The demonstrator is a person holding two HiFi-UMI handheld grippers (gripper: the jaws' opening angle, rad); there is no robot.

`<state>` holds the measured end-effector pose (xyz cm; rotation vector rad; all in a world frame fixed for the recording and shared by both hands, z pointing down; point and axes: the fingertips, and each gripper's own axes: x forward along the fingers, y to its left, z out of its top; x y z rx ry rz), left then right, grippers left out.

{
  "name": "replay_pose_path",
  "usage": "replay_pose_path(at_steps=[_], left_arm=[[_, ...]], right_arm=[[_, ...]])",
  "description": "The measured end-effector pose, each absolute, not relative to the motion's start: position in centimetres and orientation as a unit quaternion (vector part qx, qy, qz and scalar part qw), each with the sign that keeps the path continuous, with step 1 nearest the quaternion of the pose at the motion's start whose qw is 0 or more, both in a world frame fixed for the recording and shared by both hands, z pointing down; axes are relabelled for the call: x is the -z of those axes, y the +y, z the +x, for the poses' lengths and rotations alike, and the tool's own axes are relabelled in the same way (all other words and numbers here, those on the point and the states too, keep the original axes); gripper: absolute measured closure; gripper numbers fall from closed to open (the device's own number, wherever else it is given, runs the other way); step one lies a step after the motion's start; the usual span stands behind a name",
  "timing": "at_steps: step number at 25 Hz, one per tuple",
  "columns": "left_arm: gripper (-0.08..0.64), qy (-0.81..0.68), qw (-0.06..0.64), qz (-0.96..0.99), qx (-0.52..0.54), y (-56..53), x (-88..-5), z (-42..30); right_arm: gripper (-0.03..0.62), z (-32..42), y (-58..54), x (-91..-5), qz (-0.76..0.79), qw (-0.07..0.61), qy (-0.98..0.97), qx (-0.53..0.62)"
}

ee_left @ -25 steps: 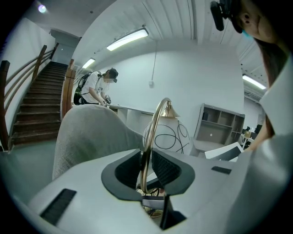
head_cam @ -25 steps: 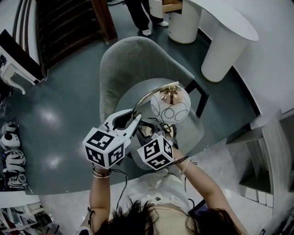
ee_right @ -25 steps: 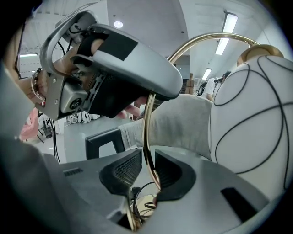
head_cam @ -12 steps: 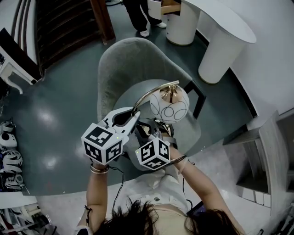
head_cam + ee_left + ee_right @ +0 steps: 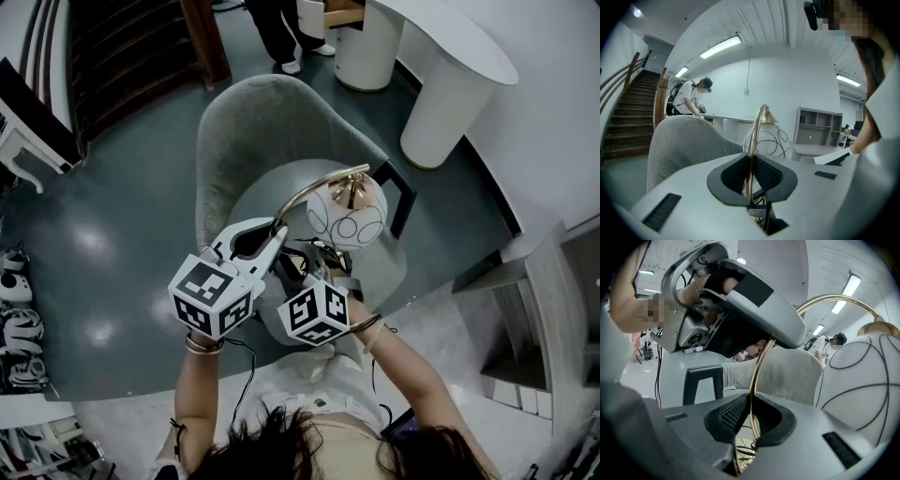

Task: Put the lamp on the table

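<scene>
Grips the lamp's (image 5: pixel 345 220) curved gold stem (image 5: pixel 753 150) in the left tongs (image 5: pixel 751 176), jaws pressed on it; grips it again just behind in the right tongs (image 5: pixel 752 420). Holds the white globe shade (image 5: pixel 862 380) just beyond both tips, over a grey armchair (image 5: pixel 248 131); white table (image 5: pixel 455 56) farther ahead.
</scene>
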<state>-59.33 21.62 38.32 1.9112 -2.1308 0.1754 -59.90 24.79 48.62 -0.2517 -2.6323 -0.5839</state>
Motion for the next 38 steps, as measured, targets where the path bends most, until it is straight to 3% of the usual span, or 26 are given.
replay_pose_path(at_steps=[38], left_arm=[[0.525, -0.729, 0.117, 0.673, -0.036, 20.3, -35.9, -56.2]], right_arm=[[0.541, -57.3, 25.0, -46.4, -0.105, 0.198, -0.948, 0.227]])
